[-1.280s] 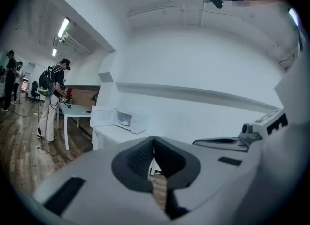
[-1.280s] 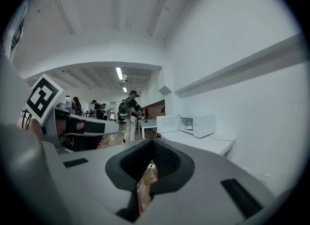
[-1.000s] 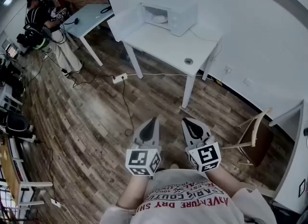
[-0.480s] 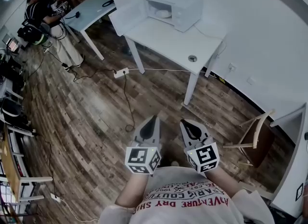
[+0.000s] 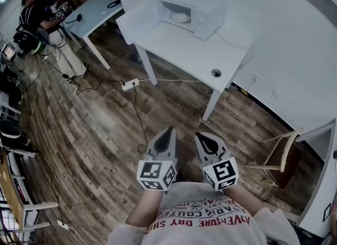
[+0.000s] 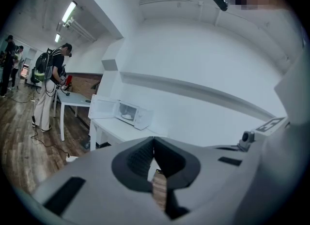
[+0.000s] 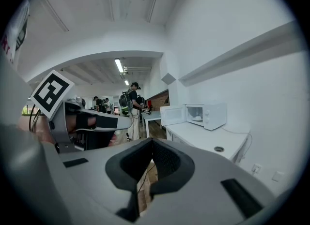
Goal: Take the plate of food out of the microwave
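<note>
Left gripper (image 5: 168,133): jaws closed tip to tip, nothing between them. Right gripper (image 5: 199,136): jaws likewise closed and empty. I hold both low in front of my body, side by side and slightly apart, above the wooden floor (image 5: 100,133), tips pointing toward the counter (image 5: 184,49).

The counter is white, stands against the wall and is well apart from both grippers. The microwave (image 5: 202,12) stands at its far end, by the wall. Its door (image 5: 137,22) is swung fully open to the left.

The plate of food (image 5: 180,17) sits inside the open microwave, on the cavity floor. It shows as a pale round shape; what lies on it is too small to make out. Neither gripper is near it.

Other items noted:
- A round cable hole (image 5: 216,72) sits near the counter's near right corner.
- A power strip (image 5: 129,84) lies on the floor just beside the counter's left leg, with a dark cord trailing toward me.
- A wooden chair (image 5: 281,157) stands to my right, near the wall.
- A second table (image 5: 95,15) stands left of the counter, with a person (image 5: 39,17) wearing a backpack beside it.
</note>
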Demonstrator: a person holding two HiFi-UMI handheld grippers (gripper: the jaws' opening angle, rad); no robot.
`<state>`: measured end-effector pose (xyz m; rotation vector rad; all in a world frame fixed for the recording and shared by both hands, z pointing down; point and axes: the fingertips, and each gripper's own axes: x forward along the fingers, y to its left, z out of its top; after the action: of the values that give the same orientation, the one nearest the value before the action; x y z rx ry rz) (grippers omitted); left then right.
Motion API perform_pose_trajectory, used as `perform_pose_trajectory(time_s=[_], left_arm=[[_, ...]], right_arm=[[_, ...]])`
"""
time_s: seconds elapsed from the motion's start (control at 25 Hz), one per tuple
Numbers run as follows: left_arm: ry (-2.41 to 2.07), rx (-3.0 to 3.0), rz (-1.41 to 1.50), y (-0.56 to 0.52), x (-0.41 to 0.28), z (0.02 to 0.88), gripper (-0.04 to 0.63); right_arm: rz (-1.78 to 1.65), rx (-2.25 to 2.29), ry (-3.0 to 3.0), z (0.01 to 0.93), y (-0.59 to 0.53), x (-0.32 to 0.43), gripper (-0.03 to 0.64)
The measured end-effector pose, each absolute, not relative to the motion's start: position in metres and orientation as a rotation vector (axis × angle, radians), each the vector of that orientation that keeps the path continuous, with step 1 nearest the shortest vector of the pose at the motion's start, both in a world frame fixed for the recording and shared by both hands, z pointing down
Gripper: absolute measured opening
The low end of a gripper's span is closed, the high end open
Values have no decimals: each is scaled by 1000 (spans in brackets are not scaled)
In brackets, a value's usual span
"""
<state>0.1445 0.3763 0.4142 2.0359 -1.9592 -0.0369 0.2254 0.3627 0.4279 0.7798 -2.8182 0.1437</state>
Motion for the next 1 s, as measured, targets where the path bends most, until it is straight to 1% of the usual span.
perform_pose_trajectory(time_s=[0.16, 0.48, 0.72, 0.84, 1.0], left_arm=[[-1934, 2056, -71, 329, 93, 403, 6], [-1892, 2104, -82, 229, -19, 386, 6], [-1911, 2090, -98, 182, -96, 387, 6], [-1914, 2090, -83, 164, -121, 389, 6], [-1890, 2116, -68, 144, -134, 391, 6]], right_arm=[[86, 795, -2823, 416, 316, 170, 10], [102, 833, -2809, 402, 215, 53, 11], [118, 840, -2818, 401, 160, -20, 11], [118, 859, -2809, 400, 142, -42, 11], [91, 862, -2793, 401, 123, -61, 11]])
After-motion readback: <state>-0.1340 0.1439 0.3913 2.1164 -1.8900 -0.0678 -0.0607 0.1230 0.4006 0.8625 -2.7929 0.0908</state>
